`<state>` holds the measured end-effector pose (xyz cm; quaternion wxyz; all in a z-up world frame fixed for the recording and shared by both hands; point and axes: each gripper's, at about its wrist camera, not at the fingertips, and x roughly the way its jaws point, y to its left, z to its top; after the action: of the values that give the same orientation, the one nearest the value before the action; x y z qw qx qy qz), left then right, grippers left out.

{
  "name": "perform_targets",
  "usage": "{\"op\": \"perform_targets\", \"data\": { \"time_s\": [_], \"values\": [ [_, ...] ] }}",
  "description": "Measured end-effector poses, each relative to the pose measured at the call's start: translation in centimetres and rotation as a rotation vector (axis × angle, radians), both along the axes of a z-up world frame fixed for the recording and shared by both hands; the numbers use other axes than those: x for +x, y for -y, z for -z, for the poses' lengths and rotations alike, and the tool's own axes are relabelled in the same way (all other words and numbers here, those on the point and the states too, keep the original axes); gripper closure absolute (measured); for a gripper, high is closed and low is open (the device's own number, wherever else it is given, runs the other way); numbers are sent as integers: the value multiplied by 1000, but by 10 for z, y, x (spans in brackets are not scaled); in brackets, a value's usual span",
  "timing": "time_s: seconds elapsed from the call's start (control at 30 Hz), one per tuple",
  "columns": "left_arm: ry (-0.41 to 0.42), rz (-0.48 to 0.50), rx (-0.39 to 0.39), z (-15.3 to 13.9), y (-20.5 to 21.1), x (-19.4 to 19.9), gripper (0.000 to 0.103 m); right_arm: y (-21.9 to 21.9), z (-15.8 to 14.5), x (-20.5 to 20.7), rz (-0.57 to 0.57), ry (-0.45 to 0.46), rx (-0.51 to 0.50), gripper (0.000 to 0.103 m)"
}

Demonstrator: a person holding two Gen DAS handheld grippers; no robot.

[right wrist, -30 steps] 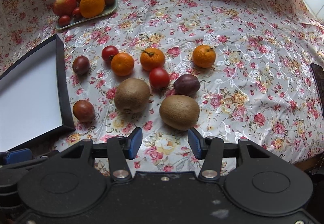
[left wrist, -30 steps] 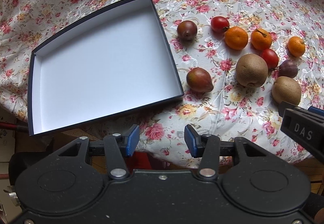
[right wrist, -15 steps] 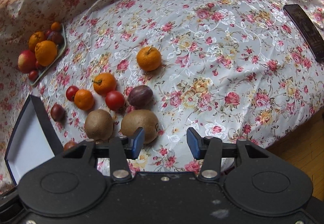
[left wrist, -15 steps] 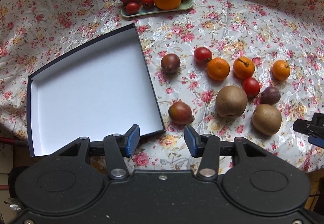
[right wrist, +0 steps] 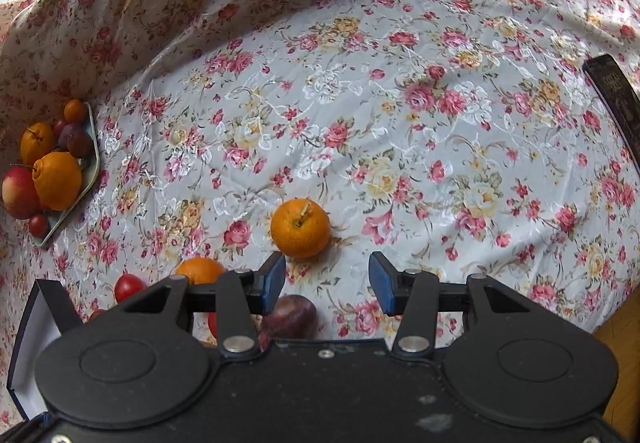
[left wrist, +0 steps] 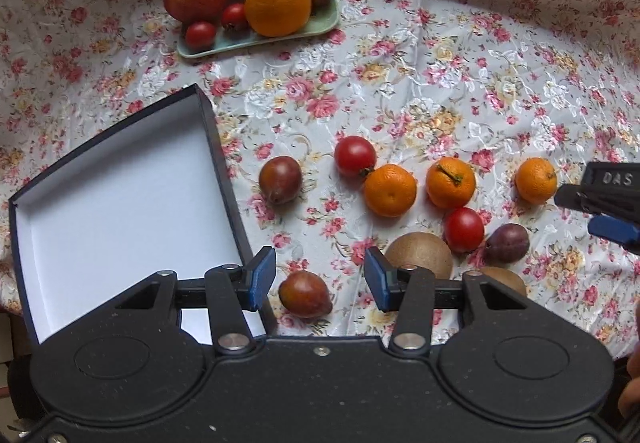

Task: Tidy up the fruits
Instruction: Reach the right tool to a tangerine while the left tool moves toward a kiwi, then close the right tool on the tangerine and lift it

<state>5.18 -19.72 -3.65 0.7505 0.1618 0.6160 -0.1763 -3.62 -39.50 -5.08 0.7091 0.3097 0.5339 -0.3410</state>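
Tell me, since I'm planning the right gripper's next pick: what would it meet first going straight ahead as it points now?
Probably the lone mandarin, just ahead of the open right gripper and slightly left of its centreline. Depth is unclear; it might slip past onto bare tablecloth.

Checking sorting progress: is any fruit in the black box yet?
No, the black box shows only its bare white floor in the left wrist view.
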Motion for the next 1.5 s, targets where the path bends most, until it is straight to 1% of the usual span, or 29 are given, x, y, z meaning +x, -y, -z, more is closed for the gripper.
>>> {"op": "perform_targets", "data": {
  "time_s": [0.1,0.2,0.33,0.53,0.6,0.7,0.8,0.83,0.87,0.9,0.93,0.97,1.0,1.13,1.23,1.37,1.5],
  "values": [
    [-14,14,-3,3,5,4,48,2,6,10,-11,20,-2,54],
    [-20,8,18,10,10,14,48,4,15,24,-6,18,16,54],
    [-26,22,48,19,16,23,48,7,31,39,-12,-52,8,55],
    [-55,36,27,24,25,25,48,12,53,52,-24,-135,38,56],
    [-68,41,22,25,26,24,48,11,66,52,-33,-172,56,56],
    [-79,41,7,25,26,23,48,9,68,52,-47,-166,33,56],
    [-79,38,7,25,24,22,48,10,71,52,-47,-153,48,47],
    [-79,36,8,26,23,22,48,11,72,52,-56,-149,58,41],
    [-80,32,10,26,22,23,48,12,73,54,-82,-146,76,32],
    [-82,28,9,27,21,23,48,11,75,57,-118,-145,92,27],
    [-84,23,9,27,19,24,48,10,77,59,-153,-148,103,19],
    [-85,19,8,27,19,25,48,6,81,65,-198,-158,108,14],
    [-84,15,8,27,18,26,48,3,83,66,-218,-167,100,14],
    [-83,13,10,27,18,27,48,-10,84,67,-220,-179,35,15],
    [-86,14,9,27,17,27,48,-12,85,67,-210,-172,40,15],
    [-91,15,9,29,18,25,48,-9,85,65,-166,-155,56,10],
    [-93,23,12,30,19,24,48,-4,83,67,-172,-176,65,7]
  ]
}}
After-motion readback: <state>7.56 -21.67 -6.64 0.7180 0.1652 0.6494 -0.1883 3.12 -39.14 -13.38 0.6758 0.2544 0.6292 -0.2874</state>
